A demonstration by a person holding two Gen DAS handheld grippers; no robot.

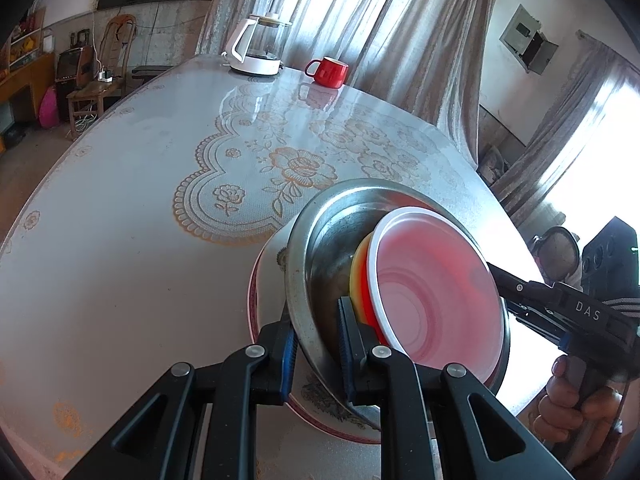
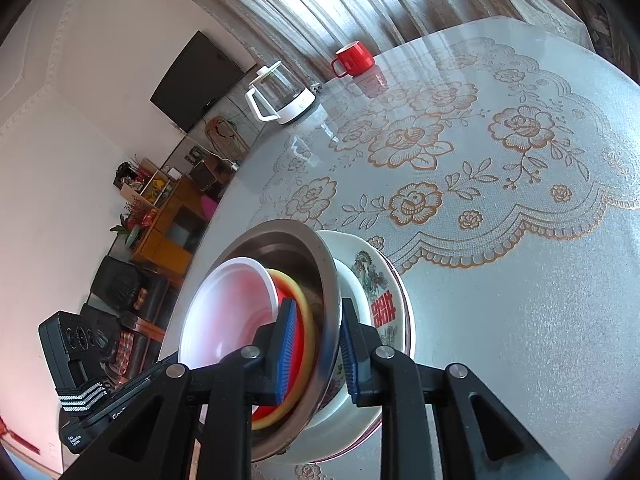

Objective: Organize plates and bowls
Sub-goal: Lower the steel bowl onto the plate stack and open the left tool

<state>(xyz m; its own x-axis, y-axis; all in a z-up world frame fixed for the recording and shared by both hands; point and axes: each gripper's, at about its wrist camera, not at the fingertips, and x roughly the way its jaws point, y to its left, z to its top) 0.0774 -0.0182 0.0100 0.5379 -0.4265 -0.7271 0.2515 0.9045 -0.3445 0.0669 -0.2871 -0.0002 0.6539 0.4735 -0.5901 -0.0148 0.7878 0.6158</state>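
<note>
Now, on the lace-patterned bench (image 1: pixel 120 208), the left tongs (image 1: pixel 316 344) are clamped on the near rim of the steel bowl (image 1: pixel 320 248), 1 blue pad outside it and 1 inside. That bowl sits in a floral plate (image 1: pixel 272 280) near the bench's edge. Nested in the steel bowl are a yellow-rimmed red bowl (image 1: pixel 360 280) and, innermost, a white bowl (image 1: pixel 436 292) with a pinkish interior. At its opposite side the right tongs (image 2: pixel 316 352) straddle the steel bowl (image 2: pixel 280 240) rim, pads close on it, beside the floral plate (image 2: pixel 372 276). Farther back stand a white kettle (image 1: pixel 256 46) and a red mug (image 1: pixel 328 70).
</note>
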